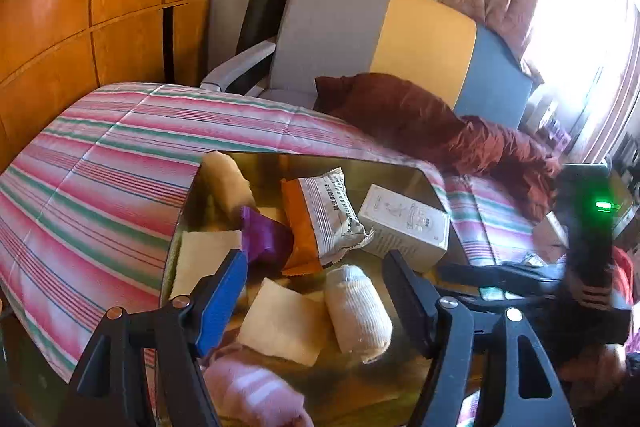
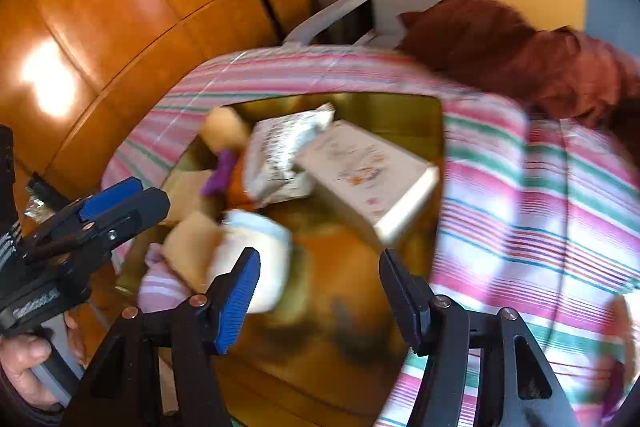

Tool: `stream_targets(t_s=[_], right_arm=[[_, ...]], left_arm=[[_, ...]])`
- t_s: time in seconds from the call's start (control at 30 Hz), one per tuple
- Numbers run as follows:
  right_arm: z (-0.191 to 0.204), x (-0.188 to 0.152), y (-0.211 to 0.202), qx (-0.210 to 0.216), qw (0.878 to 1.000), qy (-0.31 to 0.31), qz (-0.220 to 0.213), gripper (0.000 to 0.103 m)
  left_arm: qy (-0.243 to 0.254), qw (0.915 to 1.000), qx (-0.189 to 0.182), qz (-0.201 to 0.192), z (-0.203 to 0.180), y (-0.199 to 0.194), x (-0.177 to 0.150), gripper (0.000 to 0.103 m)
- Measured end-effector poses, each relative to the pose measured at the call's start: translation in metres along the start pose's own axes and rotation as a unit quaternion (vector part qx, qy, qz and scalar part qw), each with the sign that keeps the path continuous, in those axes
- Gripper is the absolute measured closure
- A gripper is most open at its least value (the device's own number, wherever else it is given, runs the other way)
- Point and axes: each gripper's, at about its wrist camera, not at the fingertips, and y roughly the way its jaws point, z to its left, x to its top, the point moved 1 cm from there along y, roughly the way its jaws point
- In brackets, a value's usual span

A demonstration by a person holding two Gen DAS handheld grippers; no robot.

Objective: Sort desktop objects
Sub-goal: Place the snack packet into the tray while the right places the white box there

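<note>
Hovering over a shallow golden tray (image 1: 384, 167) set on a striped bedcover (image 1: 100, 179), both grippers look down at a jumble of small things. The left gripper (image 1: 316, 291) has its jaws released and empty. Just ahead of them, slightly toward the black jaw, lies a rolled white sock (image 1: 358, 311), its long axis running roughly along the line the jaws point, so the jaws could straddle it across its short width. A cream folded cloth (image 1: 280, 327) lies touching the sock on the side of the blue jaw, and a pink striped sock (image 1: 248, 391) sits below the jaws, nearest the camera.

Farther ahead of the left jaws lie a purple wrapper (image 1: 264, 235), a grey-and-orange snack packet (image 1: 320, 215) and a white box (image 1: 404, 227), the box resting near the tray's far right corner.

The right gripper (image 2: 316, 291) also has its jaws apart with nothing between them; bare tray floor lies ahead of them, and the white sock (image 2: 256, 259) sits just beside its blue jaw. This view is blurred. Judging from both views, the left gripper is better lined up on the sock. The tray's open middle leaves room to lift.
</note>
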Motion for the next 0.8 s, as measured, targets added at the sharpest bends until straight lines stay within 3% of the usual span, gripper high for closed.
stream_targets(t_s=[0.1,0.2,0.3,0.43,0.8], right_arm=[[-0.002,0.011,0.022,-0.022,1.0,0.005,0.017,0.04],[-0.012,0.026,0.036,-0.074,0.997,0.012,0.009,0.04],[-0.017,0.033,0.029,-0.074,0.997,0.025,-0.014,0.04],[-0.008,0.028,0.013,-0.073,0.997,0.004,-0.023,0.038],[-0.003,-0.013,-0.035,-0.119,0.991,-0.04,-0.047,0.029]], left_arm=[[-0.005,1.0,-0.003,-0.007,0.004,-0.01,-0.002,0.031],[-0.006,0.9999,-0.005,-0.01,0.005,-0.016,-0.005,0.031],[-0.002,0.9999,-0.004,-0.011,0.005,-0.018,-0.005,0.031],[0.007,0.9998,-0.004,-0.019,-0.002,-0.022,-0.004,0.031],[0.053,0.9983,-0.009,-0.024,-0.035,-0.031,-0.009,0.031]])
